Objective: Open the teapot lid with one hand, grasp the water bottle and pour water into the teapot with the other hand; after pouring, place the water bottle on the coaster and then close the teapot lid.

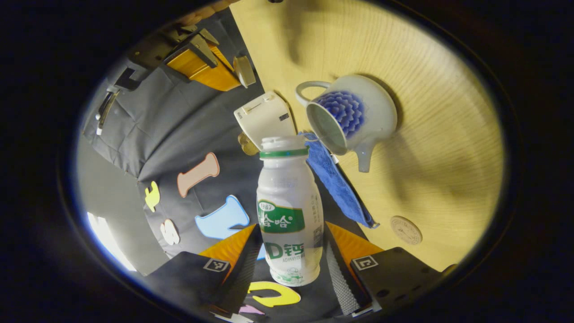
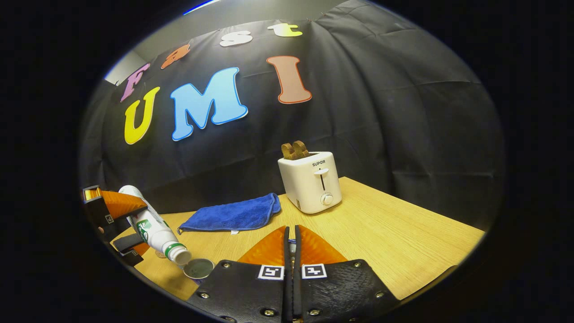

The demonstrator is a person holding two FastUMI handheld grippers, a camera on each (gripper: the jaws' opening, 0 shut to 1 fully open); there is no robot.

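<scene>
1. Left gripper (image 1: 293,258) pinches the water bottle (image 1: 289,211) low on its body, a finger pressed on each flank. I judge the grip firm enough to go on tipping.
2. Bottle's long axis runs straight out from my left gripper, open mouth leading. The right gripper view shows the same bottle (image 2: 154,231) tilted steeply, mouth down.
3. Just past the mouth, up and to the right in the left gripper view, sits the teapot (image 1: 354,114). Its opening faces the bottle and the lid is off. In the right gripper view the neck hangs right above the teapot's rim (image 2: 198,268); touching or a hair apart, I cannot tell.
4. No stream of water is visible, so I judge the pour under way or just starting. What matters is keeping the mouth over the opening as the tilt deepens.
5. Right gripper (image 2: 291,240) is pressed almost together. A small thing sits in the narrow gap, likely the lid's knob, too hidden to confirm.
6. Coaster (image 1: 406,229) lies on the surface (image 1: 439,148) to the right of my left gripper, nearer to me than the teapot. That makes it the left's job.
7. Cloth (image 1: 334,177) and toaster (image 1: 264,117) lie beyond the bottle, clear of the path.
</scene>
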